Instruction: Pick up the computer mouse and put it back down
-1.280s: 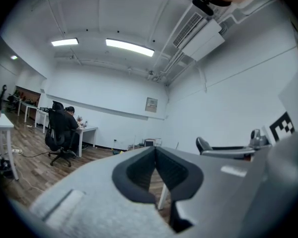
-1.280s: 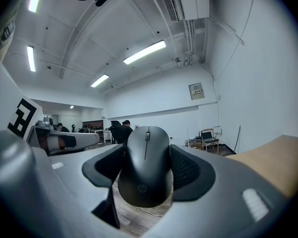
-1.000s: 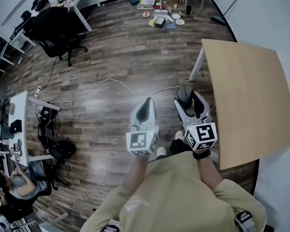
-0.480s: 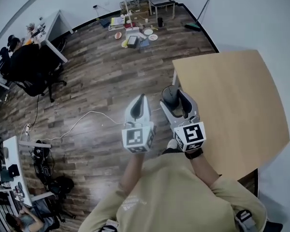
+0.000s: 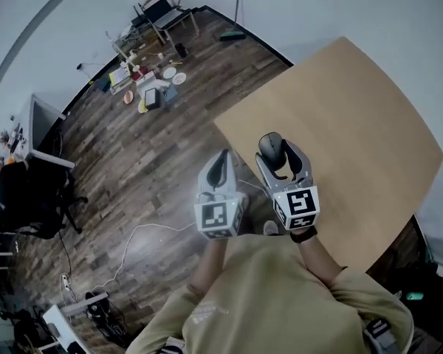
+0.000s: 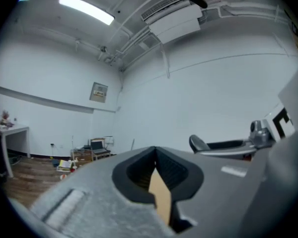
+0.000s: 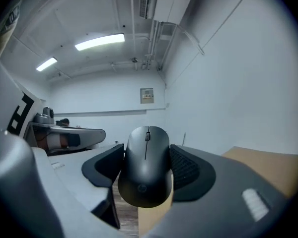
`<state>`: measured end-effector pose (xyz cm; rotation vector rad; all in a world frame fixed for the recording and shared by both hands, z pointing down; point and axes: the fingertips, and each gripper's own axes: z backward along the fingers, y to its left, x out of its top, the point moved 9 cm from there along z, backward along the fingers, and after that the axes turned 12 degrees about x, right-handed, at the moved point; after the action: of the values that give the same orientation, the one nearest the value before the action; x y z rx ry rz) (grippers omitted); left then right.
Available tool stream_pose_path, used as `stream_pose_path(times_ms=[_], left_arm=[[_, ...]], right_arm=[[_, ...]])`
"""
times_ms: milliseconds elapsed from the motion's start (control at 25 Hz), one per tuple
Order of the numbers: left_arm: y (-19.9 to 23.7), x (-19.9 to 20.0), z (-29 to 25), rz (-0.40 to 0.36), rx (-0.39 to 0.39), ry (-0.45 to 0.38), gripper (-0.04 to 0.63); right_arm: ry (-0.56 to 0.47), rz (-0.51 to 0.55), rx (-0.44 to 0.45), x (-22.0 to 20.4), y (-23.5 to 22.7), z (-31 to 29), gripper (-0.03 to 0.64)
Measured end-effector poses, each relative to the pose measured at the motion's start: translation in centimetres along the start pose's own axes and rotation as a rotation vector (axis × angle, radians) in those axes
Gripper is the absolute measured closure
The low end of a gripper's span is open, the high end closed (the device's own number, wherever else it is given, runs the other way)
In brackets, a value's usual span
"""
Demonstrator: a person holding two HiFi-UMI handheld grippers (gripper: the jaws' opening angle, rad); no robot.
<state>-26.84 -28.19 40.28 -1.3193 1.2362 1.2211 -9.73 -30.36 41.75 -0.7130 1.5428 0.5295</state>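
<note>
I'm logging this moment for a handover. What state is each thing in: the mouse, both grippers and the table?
Black computer mouse: lifted, clamped by its sides.
Right gripper: shut on the mouse.
Left gripper: shut, nothing between its jaws.
Light wooden table: upright; the mouse is not resting on it.

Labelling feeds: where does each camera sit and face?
Head view: on the head, steeply down at the table; shows torso, left gripper, right gripper.
Left gripper view: on it, level along shut jaws toward a wall.
Right gripper view: on it, along jaws clamping the mouse.
Shared: head and right gripper views show the mouse.
</note>
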Motion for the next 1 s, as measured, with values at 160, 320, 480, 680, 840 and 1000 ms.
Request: stream_pose_path(times_ms=[160, 320, 480, 680, 840, 1000], left_arm=[[-2.4, -1.1, -8.8, -0.028, -0.22, 0.01, 0.596], [-6.0, 0.1, -16.8, -0.041, -0.45, 0.009, 0.597], [-11.0, -0.1, -22.6, -0.048, -0.678, 0.028, 0.597], [-19.1, -3.9, -24.8, -0.046, -0.944, 0.103, 0.595], [-26.6, -6.9, -24.3, -0.088, -1.091, 0.141, 0.595], [-32.9, -9.0, -23.7, -0.126, -1.177, 0.19, 0.595]], right_arm=[[0.005, -0.073, -0.193, -2.1, -5.7, -1.8, 0.319], [-0.009, -0.122, -0.418, -1.5, -10.8, -1.7, 0.321], [-0.018, -0.185, -0.662, -2.1, -15.1, 0.1, 0.319], [0.056, -0.353, -0.952, -7.3, -18.1, 6.3, 0.319], [0.087, -0.447, -1.135, -11.3, -20.0, 12.5, 0.319], [0.131, -0.532, -1.216, -14.8, -22.5, 17.7, 0.319]])
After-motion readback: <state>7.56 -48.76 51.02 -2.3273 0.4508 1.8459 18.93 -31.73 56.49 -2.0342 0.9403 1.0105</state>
